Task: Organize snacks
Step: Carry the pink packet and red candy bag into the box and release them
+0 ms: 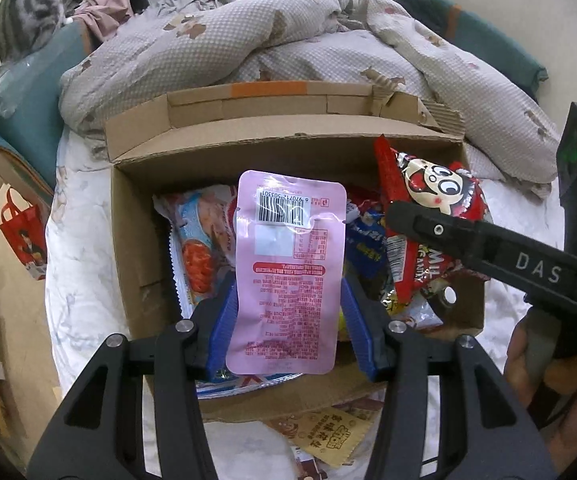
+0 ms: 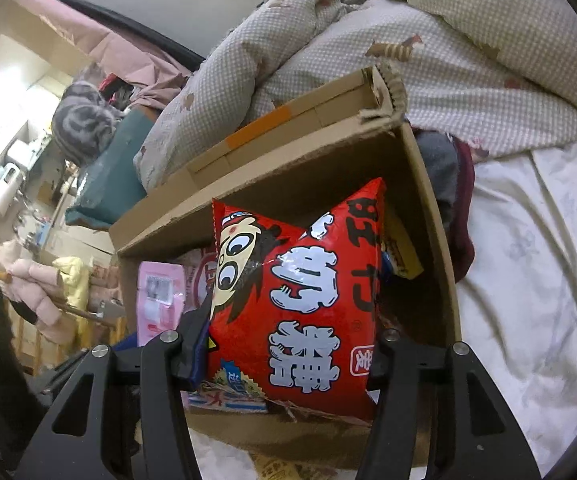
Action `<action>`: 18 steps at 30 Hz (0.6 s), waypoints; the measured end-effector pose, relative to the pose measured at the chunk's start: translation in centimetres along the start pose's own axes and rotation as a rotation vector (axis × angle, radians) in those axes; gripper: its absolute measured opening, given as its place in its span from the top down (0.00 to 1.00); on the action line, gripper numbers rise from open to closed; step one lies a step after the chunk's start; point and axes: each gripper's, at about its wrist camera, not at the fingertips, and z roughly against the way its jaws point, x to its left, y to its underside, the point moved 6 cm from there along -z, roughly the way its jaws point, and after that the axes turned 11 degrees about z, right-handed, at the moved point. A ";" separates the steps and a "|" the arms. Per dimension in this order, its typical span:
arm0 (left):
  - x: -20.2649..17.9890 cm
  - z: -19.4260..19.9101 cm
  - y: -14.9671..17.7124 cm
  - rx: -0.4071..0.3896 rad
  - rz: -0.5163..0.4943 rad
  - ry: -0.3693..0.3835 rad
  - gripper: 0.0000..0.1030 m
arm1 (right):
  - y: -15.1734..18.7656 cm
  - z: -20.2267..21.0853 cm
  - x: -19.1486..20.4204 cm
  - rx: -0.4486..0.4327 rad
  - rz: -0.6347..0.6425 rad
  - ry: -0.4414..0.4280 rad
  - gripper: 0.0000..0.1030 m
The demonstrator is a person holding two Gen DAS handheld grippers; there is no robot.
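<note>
An open cardboard box sits on the bed and holds several snack packs. My left gripper is shut on a pink snack pouch, back side up with its barcode showing, held over the box's middle. My right gripper is shut on a red milk-candy bag with a cartoon face, held over the box's right side; the bag also shows in the left wrist view with the right gripper's finger across it. The pink pouch also shows in the right wrist view.
A rumpled checked quilt lies behind the box. A yellow snack wrapper lies on the white sheet in front of the box. A red bag hangs at the left. A grey cat sits far left.
</note>
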 end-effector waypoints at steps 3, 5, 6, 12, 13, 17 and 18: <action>0.1 -0.3 0.0 0.013 0.007 -0.011 0.54 | 0.0 -0.4 -0.1 0.022 0.003 0.011 0.44; 0.1 -0.5 0.1 0.016 0.010 -0.017 0.54 | -0.1 -0.4 -0.2 0.015 -0.014 -0.001 0.43; 0.1 -0.6 0.0 0.013 0.012 -0.021 0.54 | -0.2 -0.2 -0.2 0.007 -0.027 -0.014 0.42; 0.1 -1.0 -0.3 0.033 0.048 0.002 0.50 | -1.0 1.0 0.0 -0.023 -0.045 -0.063 0.08; 0.0 -1.0 -0.3 0.044 0.060 0.017 0.48 | -1.1 1.4 0.0 -0.033 -0.052 -0.067 0.06; 0.2 -0.5 -0.2 0.023 0.080 -0.007 0.31 | -1.7 2.4 0.0 -0.053 -0.049 -0.071 0.06; 0.2 -0.4 -0.1 0.017 0.081 -0.004 0.31 | -1.8 2.6 -0.1 -0.057 -0.048 -0.065 0.06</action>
